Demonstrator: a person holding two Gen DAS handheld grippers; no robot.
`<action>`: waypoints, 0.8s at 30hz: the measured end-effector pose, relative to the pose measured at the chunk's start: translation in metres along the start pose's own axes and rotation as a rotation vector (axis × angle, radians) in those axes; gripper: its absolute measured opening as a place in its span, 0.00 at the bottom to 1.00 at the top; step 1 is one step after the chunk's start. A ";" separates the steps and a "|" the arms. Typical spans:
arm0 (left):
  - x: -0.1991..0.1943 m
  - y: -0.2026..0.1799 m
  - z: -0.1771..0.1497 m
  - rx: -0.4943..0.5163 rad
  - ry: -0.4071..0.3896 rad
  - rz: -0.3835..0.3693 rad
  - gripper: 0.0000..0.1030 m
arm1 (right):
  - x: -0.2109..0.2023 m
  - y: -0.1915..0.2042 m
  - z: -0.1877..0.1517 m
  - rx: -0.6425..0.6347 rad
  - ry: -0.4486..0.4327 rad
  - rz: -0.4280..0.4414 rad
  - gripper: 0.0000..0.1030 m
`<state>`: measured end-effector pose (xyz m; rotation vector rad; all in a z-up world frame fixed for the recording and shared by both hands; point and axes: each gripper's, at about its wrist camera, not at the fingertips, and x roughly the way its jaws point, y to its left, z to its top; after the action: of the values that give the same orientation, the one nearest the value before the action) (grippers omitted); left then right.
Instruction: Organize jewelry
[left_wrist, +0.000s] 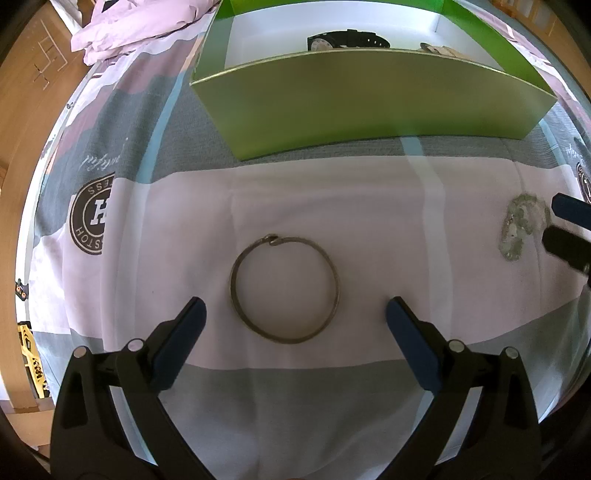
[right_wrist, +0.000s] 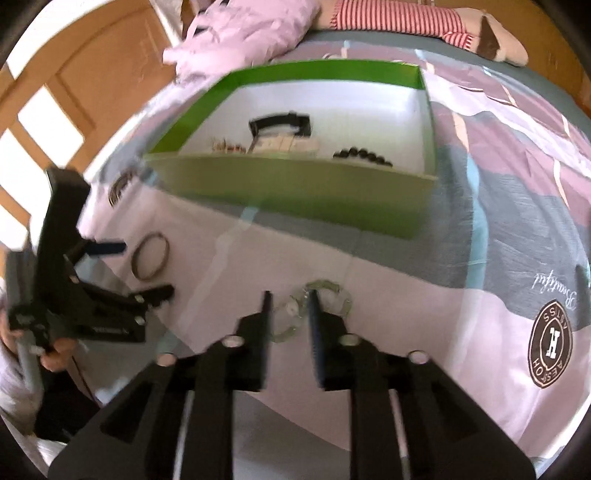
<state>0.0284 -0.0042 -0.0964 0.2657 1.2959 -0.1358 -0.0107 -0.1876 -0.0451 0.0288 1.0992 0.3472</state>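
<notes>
The left gripper (left_wrist: 295, 314) is spread wide, its fingers either side of a thin round metal bangle (left_wrist: 284, 288) lying flat on the patterned bedsheet (left_wrist: 332, 206), not touching it. The right gripper (right_wrist: 288, 306) is narrowed to a small gap around a pale green beaded bracelet (right_wrist: 325, 295); contact is blurred. Beyond stands the green open box (right_wrist: 295, 184) holding a black wristwatch (right_wrist: 280, 123).

Rectangular cardboard box (left_wrist: 369, 99): lime-green walls, white interior. Patchwork bedsheet (left_wrist: 295, 206): white, grey, pale-pink and light-blue blocks, with a dark brown round crest (left_wrist: 95, 217) lettered in white. Round metal bangle (left_wrist: 284, 288): dull bronze-grey. Translucent bead bracelet (right_wrist: 314, 306): pale green. Wristwatch (left_wrist: 347, 40): black strap, pale dial. Gripper fingers (left_wrist: 184, 332): black with blue pads.
</notes>
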 end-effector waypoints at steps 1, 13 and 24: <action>-0.001 0.000 0.000 0.000 -0.003 -0.002 0.96 | 0.002 0.000 -0.001 -0.008 0.011 -0.008 0.45; 0.000 -0.002 -0.005 0.024 0.011 -0.044 0.96 | 0.008 -0.050 -0.004 0.199 0.064 -0.118 0.59; 0.008 0.005 -0.010 0.008 0.016 -0.073 0.98 | 0.018 -0.030 -0.007 0.122 0.095 -0.131 0.60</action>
<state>0.0223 0.0038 -0.1058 0.2268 1.3216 -0.2008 -0.0019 -0.2117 -0.0697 0.0484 1.2085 0.1648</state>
